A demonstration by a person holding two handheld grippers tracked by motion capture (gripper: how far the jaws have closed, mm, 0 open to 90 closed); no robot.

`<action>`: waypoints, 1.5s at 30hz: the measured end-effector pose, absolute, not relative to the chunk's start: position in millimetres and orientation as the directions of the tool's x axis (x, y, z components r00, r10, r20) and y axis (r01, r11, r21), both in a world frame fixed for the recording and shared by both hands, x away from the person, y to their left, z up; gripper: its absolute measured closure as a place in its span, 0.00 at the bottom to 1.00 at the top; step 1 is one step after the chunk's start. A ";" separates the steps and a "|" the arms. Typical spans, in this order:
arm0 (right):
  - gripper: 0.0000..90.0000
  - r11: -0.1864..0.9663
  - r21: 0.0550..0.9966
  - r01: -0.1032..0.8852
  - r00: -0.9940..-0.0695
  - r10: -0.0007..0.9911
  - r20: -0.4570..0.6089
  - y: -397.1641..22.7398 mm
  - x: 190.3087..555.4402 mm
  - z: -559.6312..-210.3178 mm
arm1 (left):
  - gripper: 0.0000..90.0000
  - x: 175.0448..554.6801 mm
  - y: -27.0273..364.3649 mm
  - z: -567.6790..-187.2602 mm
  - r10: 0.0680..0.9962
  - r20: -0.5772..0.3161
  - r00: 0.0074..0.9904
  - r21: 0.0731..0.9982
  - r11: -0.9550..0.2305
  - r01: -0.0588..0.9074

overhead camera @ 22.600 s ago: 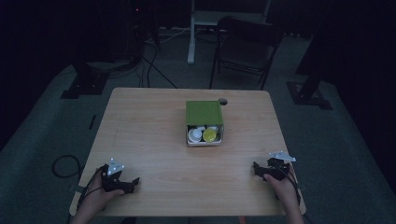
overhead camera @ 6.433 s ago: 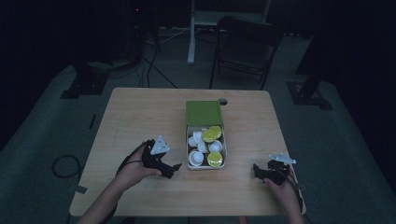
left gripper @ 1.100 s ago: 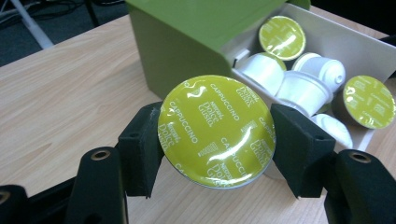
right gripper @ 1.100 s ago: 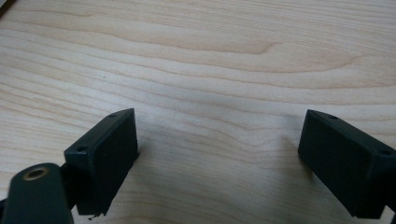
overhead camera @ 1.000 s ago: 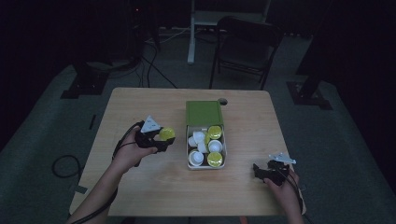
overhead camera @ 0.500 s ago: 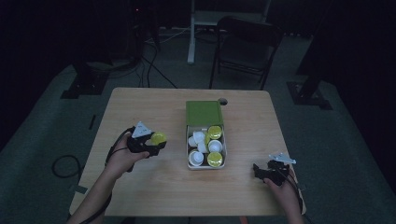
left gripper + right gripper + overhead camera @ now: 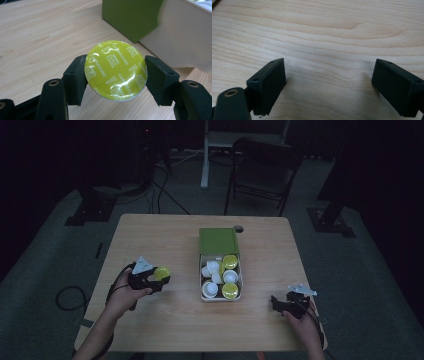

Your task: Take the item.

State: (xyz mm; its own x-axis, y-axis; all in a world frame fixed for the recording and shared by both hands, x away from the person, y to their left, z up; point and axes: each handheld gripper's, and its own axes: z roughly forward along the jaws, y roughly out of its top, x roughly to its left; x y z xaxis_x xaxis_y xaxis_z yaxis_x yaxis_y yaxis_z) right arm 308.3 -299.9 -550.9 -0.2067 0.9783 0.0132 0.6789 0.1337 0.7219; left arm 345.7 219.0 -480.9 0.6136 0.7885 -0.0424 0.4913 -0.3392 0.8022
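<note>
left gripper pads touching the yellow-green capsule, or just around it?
Touching. In the left gripper view both pads of the left gripper press the rim of the capsule on opposite sides, no gap.

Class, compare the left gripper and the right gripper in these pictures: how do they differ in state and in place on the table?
The left gripper is shut on a green-lidded capsule; the right gripper is open, with bare table between its jaws. In the high view, the left gripper sits close to the box, while the right gripper sits near the table's front corner, farther from it. Both have black jaws.
</note>
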 end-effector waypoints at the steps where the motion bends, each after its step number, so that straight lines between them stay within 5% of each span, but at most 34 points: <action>1: 0.13 0.133 0.722 0.679 -0.206 0.978 0.013 -299.9 308.2 -550.8 | 0.43 344.7 221.1 -482.3 0.791 -0.043 0.610 0.802 -0.336 0.493; 45: 0.13 0.132 0.722 0.679 -0.206 0.978 0.014 -299.8 308.3 -550.8 | 0.43 307.9 285.4 -526.6 0.920 -0.015 0.392 0.819 -0.214 0.533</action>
